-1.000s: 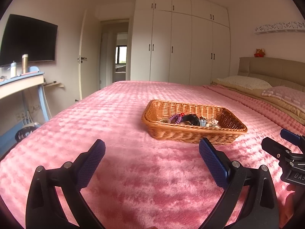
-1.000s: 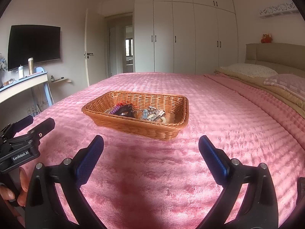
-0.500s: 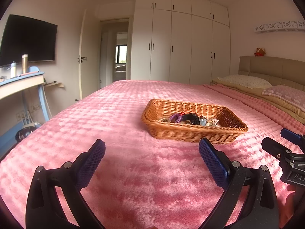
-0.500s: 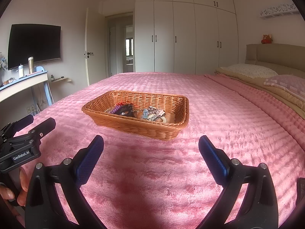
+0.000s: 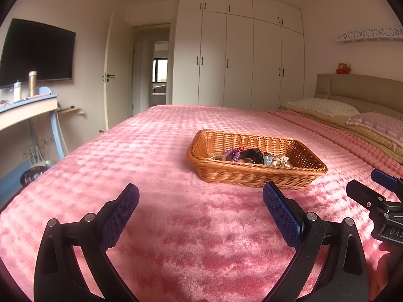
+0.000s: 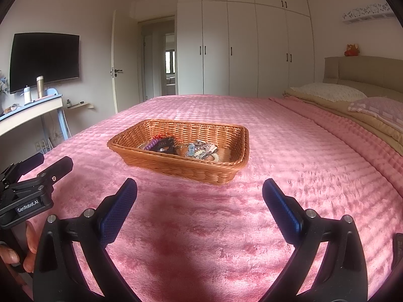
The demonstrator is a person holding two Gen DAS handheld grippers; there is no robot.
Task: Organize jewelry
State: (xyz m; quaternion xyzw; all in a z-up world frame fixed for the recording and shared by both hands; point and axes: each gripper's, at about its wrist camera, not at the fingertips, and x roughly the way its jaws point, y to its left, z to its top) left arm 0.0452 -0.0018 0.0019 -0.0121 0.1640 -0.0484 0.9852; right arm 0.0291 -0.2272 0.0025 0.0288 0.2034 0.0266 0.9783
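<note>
A woven wicker basket (image 5: pixel 254 176) sits on the pink bedspread and also shows in the right wrist view (image 6: pixel 181 167). It holds a jumble of jewelry: a purple beaded bracelet (image 5: pixel 232 154), a dark item (image 5: pixel 252 154), and silvery and pearl pieces (image 6: pixel 202 151). My left gripper (image 5: pixel 201 198) is open and empty, low over the bedspread in front of the basket. My right gripper (image 6: pixel 200 196) is open and empty, also short of the basket. Each gripper shows at the edge of the other's view: the right gripper (image 5: pixel 375 196) and the left gripper (image 6: pixel 37 173).
The pink bedspread (image 5: pixel 176 226) covers a wide bed. Pillows (image 5: pixel 325 107) and a headboard lie at the right. A desk (image 5: pixel 27 108) with bottles and a wall TV stand at the left. White wardrobes (image 5: pixel 239 58) and an open door are behind.
Both views have shifted very slightly; the basket sits marginally differently in frame. Both grippers stay open and empty.
</note>
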